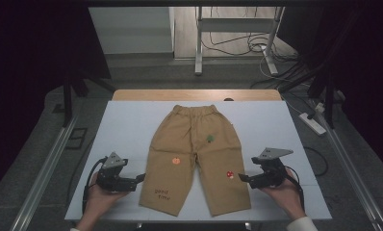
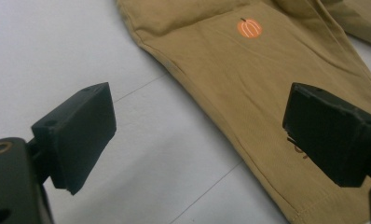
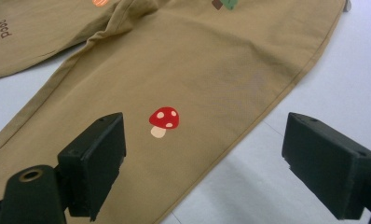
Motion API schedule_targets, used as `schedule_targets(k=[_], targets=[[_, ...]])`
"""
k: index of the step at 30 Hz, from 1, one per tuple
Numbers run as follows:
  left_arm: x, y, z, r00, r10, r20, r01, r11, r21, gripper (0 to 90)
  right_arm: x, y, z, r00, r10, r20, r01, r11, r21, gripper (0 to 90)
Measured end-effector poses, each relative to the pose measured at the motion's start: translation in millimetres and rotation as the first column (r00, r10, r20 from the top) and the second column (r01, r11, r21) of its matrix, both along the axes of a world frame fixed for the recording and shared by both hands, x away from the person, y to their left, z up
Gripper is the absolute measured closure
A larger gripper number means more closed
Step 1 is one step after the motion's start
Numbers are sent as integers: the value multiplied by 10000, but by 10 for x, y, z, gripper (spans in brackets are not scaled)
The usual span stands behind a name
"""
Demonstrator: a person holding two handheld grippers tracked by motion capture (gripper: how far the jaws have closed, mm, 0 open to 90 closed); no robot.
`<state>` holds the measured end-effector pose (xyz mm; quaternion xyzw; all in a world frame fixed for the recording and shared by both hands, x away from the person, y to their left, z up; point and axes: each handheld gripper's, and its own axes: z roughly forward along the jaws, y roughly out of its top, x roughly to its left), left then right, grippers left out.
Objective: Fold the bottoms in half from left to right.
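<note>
Trousers (image 1: pixel 195 156) lie flat on the white board (image 1: pixel 122 125), waistband far, hems toward the person. Left gripper (image 1: pixel 140 178) sits just beside the outer edge of the left leg, jaws wide apart, nothing between them. Right gripper (image 1: pixel 241 178) mirrors it at the right leg's outer seam, equally wide, also empty.

Step in hand, as I read it: approach for a fold, no grip made yet. Next move calls for each gripper to slide one jaw under the fabric edge and pinch the seam, both sides evenly, before any lift.

Left gripper view: leg edge runs diagonally between the jaws, orange pumpkin print (image 2: pixel 249 28) clear beyond. Right gripper view: red mushroom print (image 3: pixel 164 120) close to the near jaw, seam edge between the jaws. High view adds the whole layout: both hands symmetric, "good time" lettering (image 1: pixel 162 194) near the left hem, green tree print (image 1: pixel 210 138).
</note>
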<state>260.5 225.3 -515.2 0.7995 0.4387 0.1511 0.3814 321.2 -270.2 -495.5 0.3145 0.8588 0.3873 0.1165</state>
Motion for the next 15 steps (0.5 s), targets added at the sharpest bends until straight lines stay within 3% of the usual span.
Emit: schedule_targets(k=[15], targets=[[59, 2, -26, 9999, -48, -112, 49, 10000, 49, 104, -4, 1, -12, 9998, -193, -30, 192, 9998, -62, 142]])
